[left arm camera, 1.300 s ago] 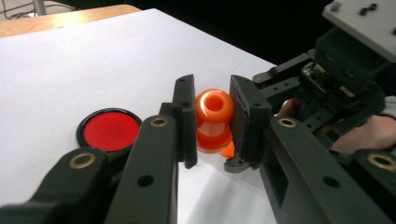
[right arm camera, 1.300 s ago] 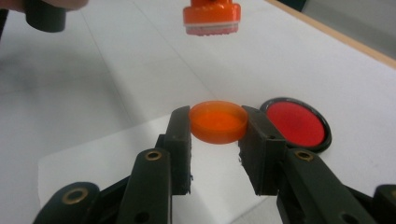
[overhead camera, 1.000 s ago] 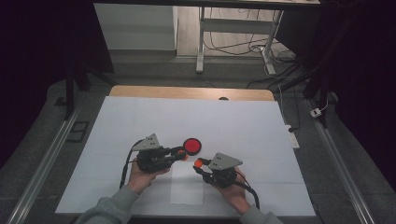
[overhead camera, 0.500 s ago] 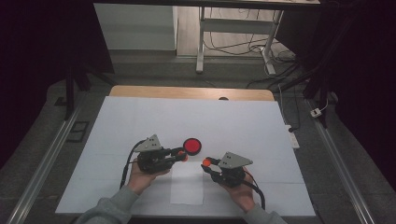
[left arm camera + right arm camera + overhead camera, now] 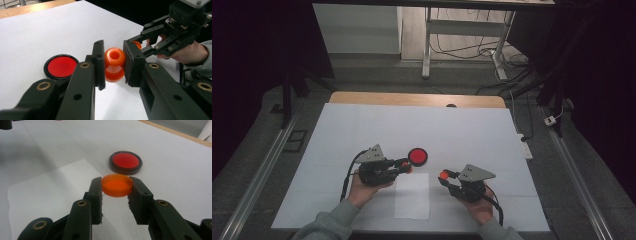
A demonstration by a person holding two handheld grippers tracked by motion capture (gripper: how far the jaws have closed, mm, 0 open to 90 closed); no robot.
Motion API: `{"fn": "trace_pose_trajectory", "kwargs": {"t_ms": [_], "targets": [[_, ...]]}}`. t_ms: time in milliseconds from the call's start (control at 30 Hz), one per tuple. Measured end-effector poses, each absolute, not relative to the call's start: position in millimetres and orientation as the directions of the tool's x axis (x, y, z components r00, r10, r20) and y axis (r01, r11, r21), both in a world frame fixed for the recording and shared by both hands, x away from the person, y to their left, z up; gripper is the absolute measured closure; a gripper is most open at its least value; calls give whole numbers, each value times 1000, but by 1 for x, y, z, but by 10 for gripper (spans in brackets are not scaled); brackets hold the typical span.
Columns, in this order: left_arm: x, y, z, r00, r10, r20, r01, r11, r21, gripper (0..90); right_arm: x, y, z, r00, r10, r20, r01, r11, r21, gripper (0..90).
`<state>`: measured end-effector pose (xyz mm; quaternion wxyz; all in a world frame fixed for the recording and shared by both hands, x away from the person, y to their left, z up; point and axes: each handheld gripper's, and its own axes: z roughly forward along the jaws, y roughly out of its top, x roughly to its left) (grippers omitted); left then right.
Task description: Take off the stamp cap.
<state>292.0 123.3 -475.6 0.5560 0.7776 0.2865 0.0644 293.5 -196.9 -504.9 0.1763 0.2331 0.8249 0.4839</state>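
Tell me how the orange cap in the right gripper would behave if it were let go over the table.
The orange cap is a shallow, thin-walled disc, so it probably weighs little and would land flat rather than roll. The right gripper pinches only its smooth rim, so it may slip if tilted. It looks like stiff plastic, unlikely to crack on the white table.

Lab: white-covered table (image 5: 362, 125), floor cables (image 5: 462, 47), dark surroundings.

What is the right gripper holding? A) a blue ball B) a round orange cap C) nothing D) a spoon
B: in the right gripper view, the right gripper has its jaws pressed on both sides of a round orange cap, lifted in front of the red disc on the white table.
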Motion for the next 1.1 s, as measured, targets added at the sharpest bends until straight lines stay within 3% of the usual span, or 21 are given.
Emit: {"fn": "trace_pose_trajectory", "kwargs": {"t_ms": [700,1100], "targets": [[292,125,-476,822,532,-206,374,-229,899,724,288,-257,-501,-764,642,-59,246,375,894,642],[293,126,-475,818,543,-189,368,-242,898,723,285,-270,-502,-750,659,-58,253,366,896,642]]}}
